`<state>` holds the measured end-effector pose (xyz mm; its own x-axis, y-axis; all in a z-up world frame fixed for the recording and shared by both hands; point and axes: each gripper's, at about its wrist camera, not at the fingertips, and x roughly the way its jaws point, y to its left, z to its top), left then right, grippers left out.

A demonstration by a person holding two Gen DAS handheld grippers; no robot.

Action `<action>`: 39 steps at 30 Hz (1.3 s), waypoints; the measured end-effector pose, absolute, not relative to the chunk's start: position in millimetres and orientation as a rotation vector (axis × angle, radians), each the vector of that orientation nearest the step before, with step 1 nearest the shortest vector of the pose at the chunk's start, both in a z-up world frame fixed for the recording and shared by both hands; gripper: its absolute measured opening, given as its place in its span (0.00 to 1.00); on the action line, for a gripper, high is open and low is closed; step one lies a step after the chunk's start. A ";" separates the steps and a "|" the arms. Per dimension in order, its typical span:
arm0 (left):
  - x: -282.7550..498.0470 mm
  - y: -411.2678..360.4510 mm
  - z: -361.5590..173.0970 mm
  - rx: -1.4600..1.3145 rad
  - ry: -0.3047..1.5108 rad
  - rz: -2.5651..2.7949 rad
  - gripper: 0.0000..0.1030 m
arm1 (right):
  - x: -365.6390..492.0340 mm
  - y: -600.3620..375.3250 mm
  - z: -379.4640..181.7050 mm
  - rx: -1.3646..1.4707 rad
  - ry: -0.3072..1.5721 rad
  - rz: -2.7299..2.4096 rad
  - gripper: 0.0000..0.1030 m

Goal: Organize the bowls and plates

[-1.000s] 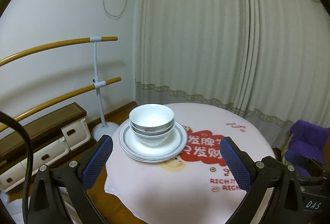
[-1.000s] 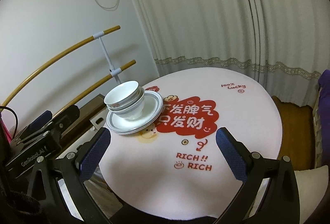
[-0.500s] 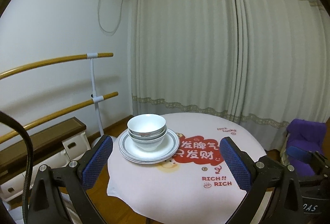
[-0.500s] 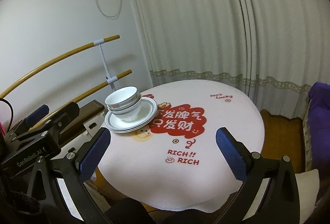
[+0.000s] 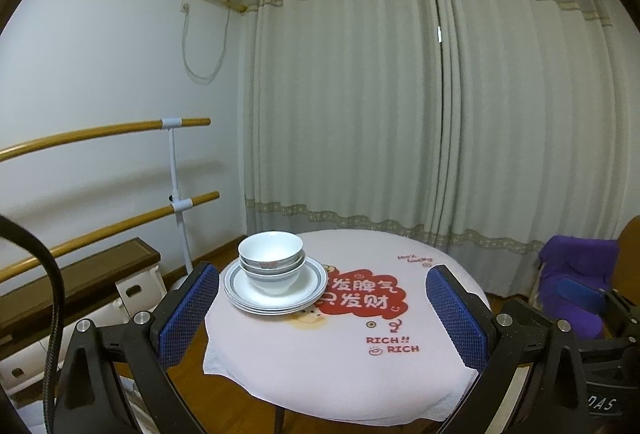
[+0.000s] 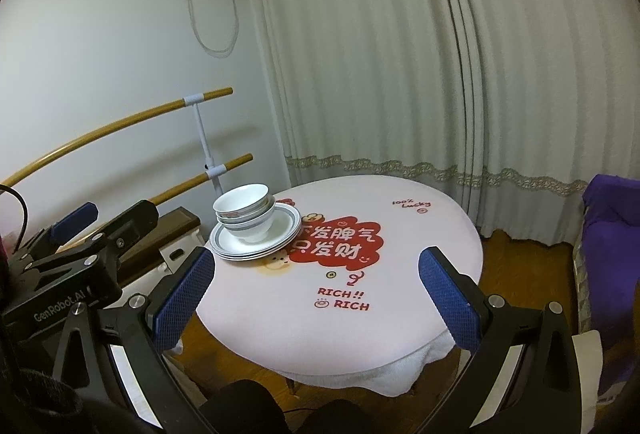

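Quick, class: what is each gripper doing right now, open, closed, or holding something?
Left gripper: open, empty, short of the stacked bowls and plates.
Right gripper: open, empty, also back from the table.

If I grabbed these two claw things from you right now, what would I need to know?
Left claw: open, holding nothing, short of the table.
Right claw: open, holding nothing, also short of the table.
Stacked bowls sit nested on the stack of plates, at the left side of the round table, on its printed cloth.
Done: bowls and plates look gathered into one pile; nothing else is on the table.
Left: probably nothing, unless the pile must go elsewhere.
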<state>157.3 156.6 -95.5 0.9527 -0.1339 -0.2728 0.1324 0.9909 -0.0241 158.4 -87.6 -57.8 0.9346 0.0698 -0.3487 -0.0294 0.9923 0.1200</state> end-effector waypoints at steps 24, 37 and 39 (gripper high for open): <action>113.3 109.7 -77.7 0.017 0.224 -0.112 0.99 | 118.4 -121.5 -22.3 0.085 0.305 0.053 1.00; 115.4 88.3 -77.9 0.027 0.188 -0.105 0.99 | 110.4 -136.0 -7.6 0.089 0.268 0.065 1.00; 117.6 85.3 -78.9 0.026 0.188 -0.104 0.99 | 110.8 -137.3 -6.7 0.092 0.271 0.066 1.00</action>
